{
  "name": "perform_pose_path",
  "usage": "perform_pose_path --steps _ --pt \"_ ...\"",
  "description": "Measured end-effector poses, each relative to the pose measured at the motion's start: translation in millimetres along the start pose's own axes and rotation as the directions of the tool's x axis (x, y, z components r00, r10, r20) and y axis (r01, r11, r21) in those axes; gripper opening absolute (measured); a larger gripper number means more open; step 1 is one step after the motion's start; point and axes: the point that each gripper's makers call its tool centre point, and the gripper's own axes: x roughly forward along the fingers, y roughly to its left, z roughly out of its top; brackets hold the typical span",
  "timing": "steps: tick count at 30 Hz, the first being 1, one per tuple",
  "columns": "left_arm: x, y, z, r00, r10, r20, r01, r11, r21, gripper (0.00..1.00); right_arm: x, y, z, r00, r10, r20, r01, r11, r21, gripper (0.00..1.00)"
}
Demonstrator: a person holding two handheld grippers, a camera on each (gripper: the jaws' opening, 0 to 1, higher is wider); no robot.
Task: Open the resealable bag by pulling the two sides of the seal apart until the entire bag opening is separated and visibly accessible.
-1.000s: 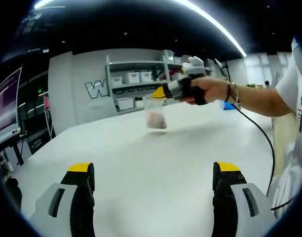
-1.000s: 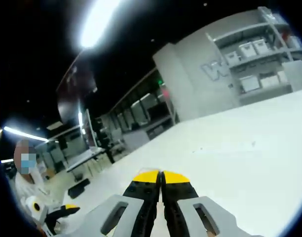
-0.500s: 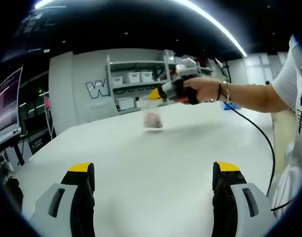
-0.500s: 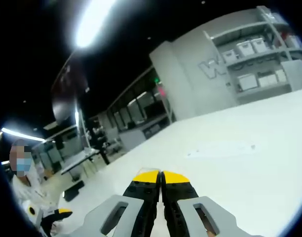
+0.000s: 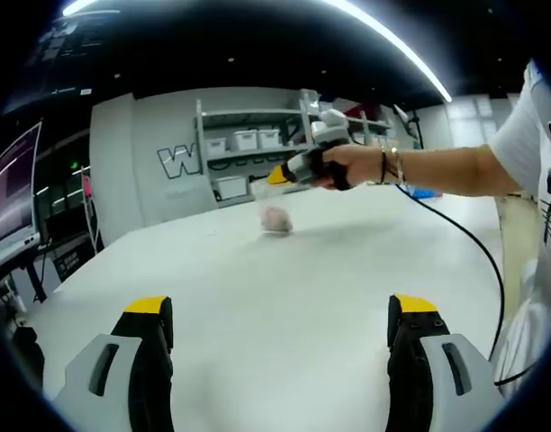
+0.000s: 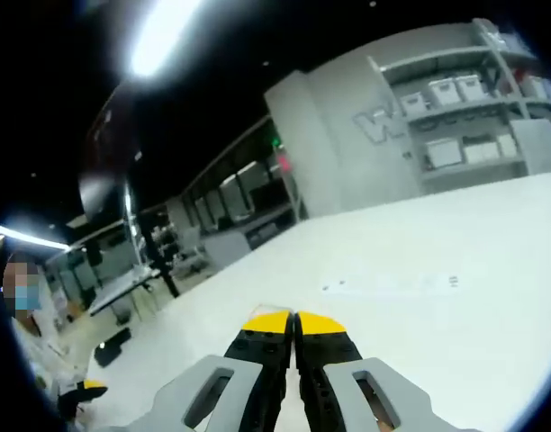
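Note:
A small clear resealable bag (image 5: 276,218) with pinkish contents hangs low over the white table (image 5: 257,297), far across it in the left gripper view. A person's hand holds my right gripper (image 5: 275,176) there, and its yellow tips pinch the bag's top edge. In the right gripper view my right gripper (image 6: 294,317) has its jaws pressed together, and the bag's edge between them is too thin to make out. My left gripper (image 5: 283,310) stands open near the table's front, well short of the bag, with nothing between its jaws.
A shelf (image 5: 244,153) with white bins stands against the grey back wall. A black cable (image 5: 474,243) trails from the right gripper over the table's right side. The person's arm and white shirt (image 5: 541,171) are at the right. Desks and another person (image 6: 23,297) are far left.
The right gripper has carried the bag farther away and a little left, lower toward the table. The left gripper has not moved.

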Motion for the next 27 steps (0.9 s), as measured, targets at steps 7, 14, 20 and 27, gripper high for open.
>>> perform_pose_path --steps 7,14,20,27 --pt "1 2.5 -0.1 1.000 0.004 0.000 -0.004 1.000 -0.001 0.98 10 -7 4.7 1.000 -0.013 0.010 0.013 1.000 0.010 0.00" --pt "4 4.6 -1.1 1.000 0.004 -0.004 -0.004 1.000 -0.004 0.98 23 -13 11.9 0.999 -0.040 0.011 0.040 0.999 -0.016 0.00" --pt "5 9.1 -2.1 1.000 0.011 -0.003 -0.011 1.000 -0.010 0.98 34 -22 23.9 0.998 -0.061 0.026 0.061 0.998 -0.024 0.00" --pt "6 10.4 -4.1 1.000 0.012 -0.007 -0.012 1.000 -0.014 0.97 45 -28 24.4 0.996 -0.090 0.019 0.091 0.995 -0.046 0.00"
